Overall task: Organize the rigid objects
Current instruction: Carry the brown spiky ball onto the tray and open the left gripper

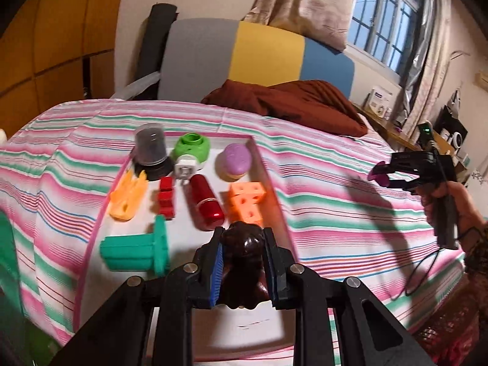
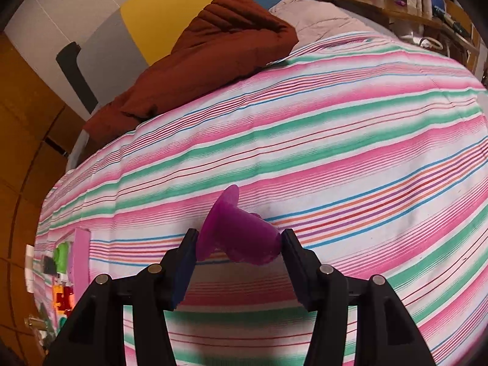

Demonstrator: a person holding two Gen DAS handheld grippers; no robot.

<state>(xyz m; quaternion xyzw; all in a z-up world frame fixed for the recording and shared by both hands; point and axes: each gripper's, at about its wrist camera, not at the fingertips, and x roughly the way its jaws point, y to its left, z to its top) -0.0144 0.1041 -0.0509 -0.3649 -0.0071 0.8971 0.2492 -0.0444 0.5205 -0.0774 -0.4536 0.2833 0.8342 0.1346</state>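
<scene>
Two tools loaded: left tool (image 1: pixel 241 262) pinches a dark figurine (image 1: pixel 242 244) over the tray (image 1: pixel 271 177); right tool (image 2: pixel 238 244) grips a purple spool (image 2: pixel 241 231), well aside.

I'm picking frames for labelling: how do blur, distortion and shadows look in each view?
Left wrist view: strong fisheye bending; the tray toys are slightly soft, the right gripper casts a long dark shadow on the striped sheet. Right wrist view: stripes bulge, edges smear, the purple piece stays fairly sharp.
</scene>
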